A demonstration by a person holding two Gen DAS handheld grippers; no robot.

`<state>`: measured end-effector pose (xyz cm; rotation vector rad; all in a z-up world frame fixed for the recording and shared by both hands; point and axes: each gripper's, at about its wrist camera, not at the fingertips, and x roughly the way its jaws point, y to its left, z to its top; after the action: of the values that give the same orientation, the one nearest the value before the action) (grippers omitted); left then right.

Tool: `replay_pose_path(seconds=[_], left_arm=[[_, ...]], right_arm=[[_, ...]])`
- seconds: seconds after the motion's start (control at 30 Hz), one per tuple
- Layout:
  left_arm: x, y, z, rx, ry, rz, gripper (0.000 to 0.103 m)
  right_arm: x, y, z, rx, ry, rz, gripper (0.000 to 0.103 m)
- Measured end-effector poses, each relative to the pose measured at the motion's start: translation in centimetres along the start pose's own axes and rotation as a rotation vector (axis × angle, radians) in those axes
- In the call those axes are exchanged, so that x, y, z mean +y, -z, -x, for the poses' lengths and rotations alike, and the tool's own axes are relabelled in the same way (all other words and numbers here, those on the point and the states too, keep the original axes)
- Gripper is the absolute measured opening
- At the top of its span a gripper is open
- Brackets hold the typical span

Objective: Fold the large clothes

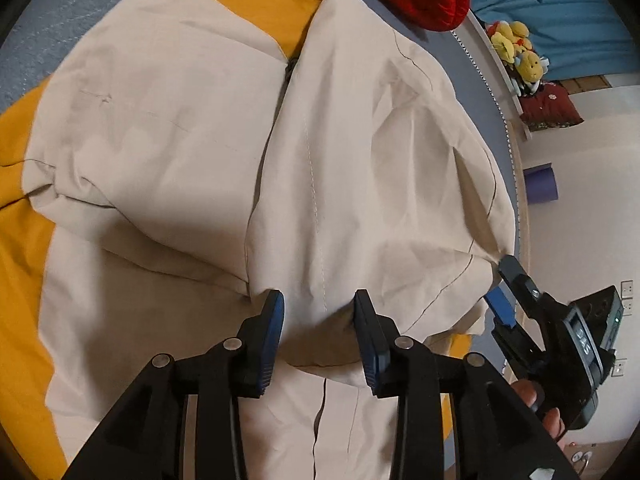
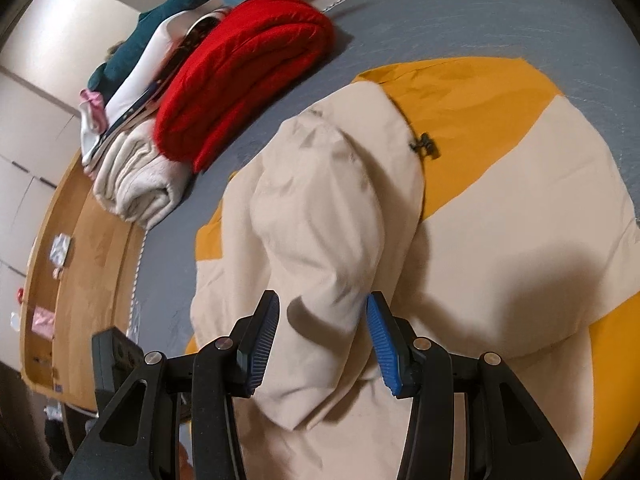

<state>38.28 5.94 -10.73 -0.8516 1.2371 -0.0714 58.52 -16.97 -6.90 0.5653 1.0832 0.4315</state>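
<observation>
**Item: cream-and-yellow jacket, mid-fold**

I hold the jacket (image 1: 168, 128) spread on the grey bed (image 2: 460, 12), its near part lifted so the fold can carry over. My left gripper (image 1: 320, 332) has jaws parted with cloth between them; whether the pads bite I cannot tell. My right gripper (image 2: 322, 340) is the same. A folded red blanket (image 2: 248, 68) waits by the far edge.

One cream-and-yellow jacket (image 2: 500, 208), one red folded blanket (image 2: 248, 72), one cream folded blanket (image 2: 136, 188), two tools (image 2: 322, 340).
</observation>
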Motion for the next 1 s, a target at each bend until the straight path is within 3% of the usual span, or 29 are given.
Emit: replay_pose_path(seconds=[0.03,0.07,0.1,0.2,0.27,0.37,0.43,0.57,0.63,0.7,0.77,0.87,0.93,1.0], left_arm=[[-0.2,0.0,0.0,-0.001,0.006,-0.003,0.027],[-0.2,0.0,0.0,-0.001,0.027,-0.006,0.013],[-0.2,-0.1,0.1,-0.006,0.04,-0.011,0.009],[-1.9,-0.8,1.6,-0.088,0.032,-0.079,0.004],[-3.9,-1.1,4.1,-0.194,0.044,-0.163,0.003],[-5.5,-1.4,6.0,-0.289,0.069,-0.234,0.003],[-5.3,-1.4,5.0,-0.26,0.046,-0.25,0.005],[-3.0,-0.6,-1.5,-0.045,-0.124,-0.2,0.01],[-2.1,-0.5,-2.9,-0.005,-0.146,-0.175,0.01],[-2.2,-1.2,-2.6,-0.007,-0.143,-0.159,0.011],[-2.8,-1.7,-1.2,-0.026,-0.152,-0.168,0.019],[-4.9,-1.7,1.6,-0.131,-0.179,-0.254,0.028],[-6.3,-1.0,2.6,-0.198,-0.147,-0.313,0.028],[-7.3,0.2,2.0,-0.199,-0.072,-0.379,0.028]], right_arm=[[0.0,0.0,-0.1,-0.005,0.003,0.001,0.037],[-0.1,-0.2,-0.3,-0.01,0.003,0.003,0.028],[-0.1,-0.3,-0.3,-0.015,0.002,0.002,0.013],[-0.5,-0.5,-0.5,-0.028,-0.003,-0.034,0.004],[-0.8,-0.3,0.0,-0.04,-0.056,-0.097,0.002],[0.5,-0.4,2.2,-0.141,-0.154,-0.067,0.002],[-0.3,-0.3,2.0,-0.14,-0.162,-0.107,0.002],[-4.9,1.8,-2.9,0.055,0.062,-0.246,0.002],[-5.7,2.4,-4.0,0.1,0.127,-0.238,0.002],[-4.8,2.3,-4.3,0.102,0.163,-0.184,0.004],[-3.6,1.8,-3.8,0.087,0.185,-0.129,0.008],[-2.6,1.2,-2.1,0.02,0.243,-0.098,0.025],[-1.7,0.8,-0.5,-0.059,0.279,-0.064,0.031],[-0.2,0.5,0.8,-0.143,0.274,-0.016,0.031]])
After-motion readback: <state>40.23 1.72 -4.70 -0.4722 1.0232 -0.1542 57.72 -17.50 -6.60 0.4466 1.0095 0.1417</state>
